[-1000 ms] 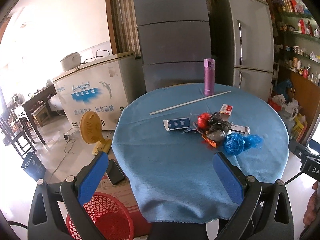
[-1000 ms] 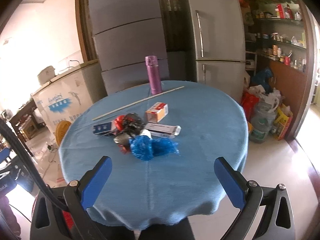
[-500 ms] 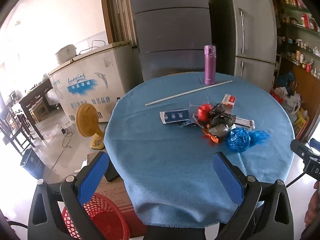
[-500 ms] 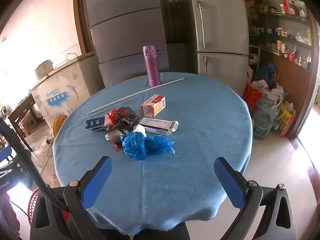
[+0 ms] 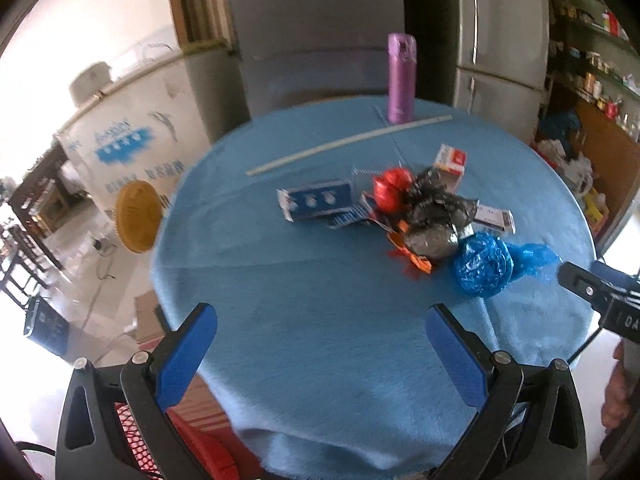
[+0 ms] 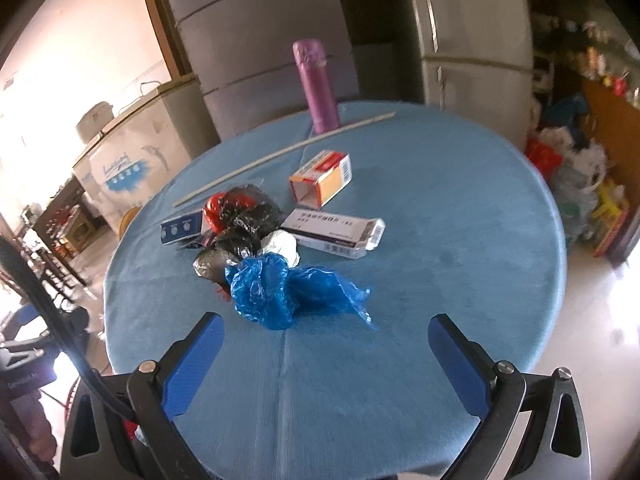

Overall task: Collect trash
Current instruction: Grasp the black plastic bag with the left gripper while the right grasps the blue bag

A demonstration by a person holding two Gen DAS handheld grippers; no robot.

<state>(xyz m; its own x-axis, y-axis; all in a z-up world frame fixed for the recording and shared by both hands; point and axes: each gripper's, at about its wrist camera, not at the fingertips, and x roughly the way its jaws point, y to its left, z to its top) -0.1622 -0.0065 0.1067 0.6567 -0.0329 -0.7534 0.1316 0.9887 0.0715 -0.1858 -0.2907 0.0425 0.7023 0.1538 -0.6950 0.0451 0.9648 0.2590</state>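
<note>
A heap of trash lies mid-table on the blue cloth (image 5: 304,288): a crumpled blue plastic bag (image 6: 280,284) (image 5: 486,266), black and silver wrappers (image 5: 436,216) (image 6: 244,220), a red wrapper (image 5: 390,190), a blue blister card (image 5: 316,204), a white medicine box (image 6: 338,232) and a small orange-white carton (image 6: 322,176). My left gripper (image 5: 320,356) is open over the table's near edge, with nothing between its fingers. My right gripper (image 6: 326,364) is open too, just short of the blue bag.
A purple flask (image 5: 401,78) (image 6: 318,86) stands at the table's far side behind a long white rod (image 5: 348,145). A red mesh basket (image 5: 140,444) sits on the floor at lower left. Fridges, a chest freezer (image 5: 128,140) and a yellow fan (image 5: 138,216) surround the table.
Both grippers have moved forward over the table toward the trash heap, which now looks larger. Both stay open and nothing has been taken hold of.
</note>
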